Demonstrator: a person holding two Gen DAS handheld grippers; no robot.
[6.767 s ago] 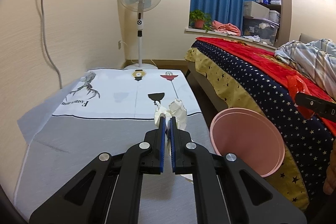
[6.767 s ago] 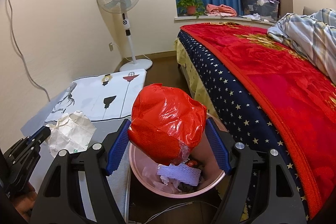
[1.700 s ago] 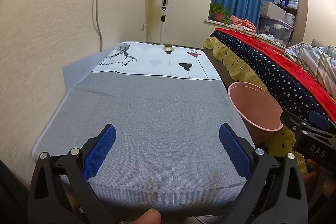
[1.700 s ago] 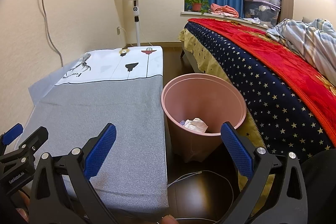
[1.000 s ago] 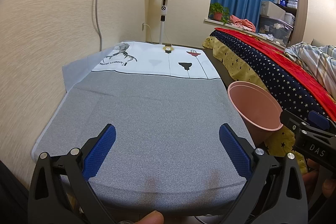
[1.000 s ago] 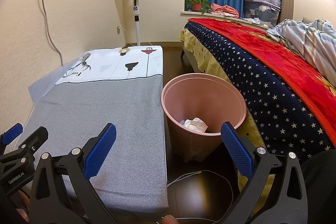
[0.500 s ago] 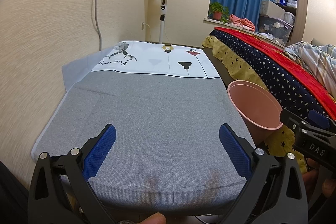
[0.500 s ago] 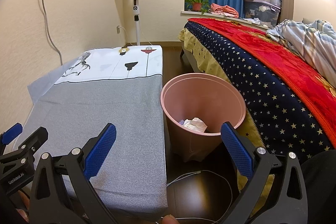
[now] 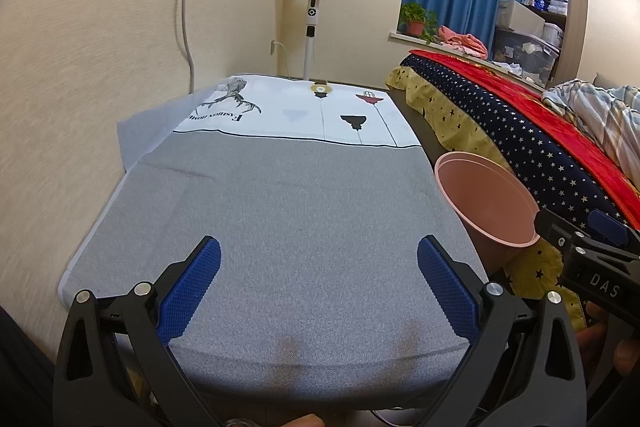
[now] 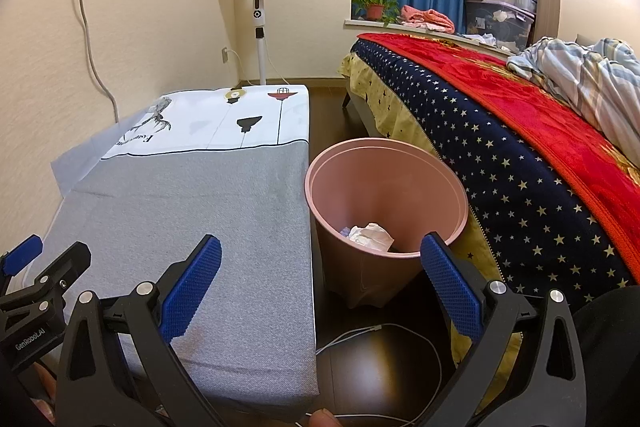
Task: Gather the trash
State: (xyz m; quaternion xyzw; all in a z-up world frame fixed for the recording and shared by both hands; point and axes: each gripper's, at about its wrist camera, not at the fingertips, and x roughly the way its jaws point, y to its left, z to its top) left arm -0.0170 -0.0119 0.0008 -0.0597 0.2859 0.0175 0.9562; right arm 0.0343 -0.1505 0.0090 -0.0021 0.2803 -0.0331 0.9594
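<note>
Gone from the grey cloth is the crumpled white paper (image 10: 370,235), which seconds ago sat pinched in the left gripper's shut fingers; it now lies at the bottom of the pink bin (image 10: 400,265), beside something bluish that is too small to identify, and the red bag that the right gripper held over the bin no longer shows at all. That bin stands on the dark floor between the cloth-covered table (image 10: 180,211) and the starry bed cover (image 10: 520,179), just beside the table's edge. From the right gripper (image 10: 320,287) the bin lies straight ahead and a little to the right, its mouth tilted toward the camera; from the left gripper (image 9: 318,285) it sits well off to the right, so the right hand is plainly the nearer one for any further drop. Both grippers hang with their blue pads spread wide and nothing between them. No loose trash shows anywhere on the table, so the collecting looks finished, or close to it; a white cable (image 10: 384,331) curls on the floor in front of the bin
</note>
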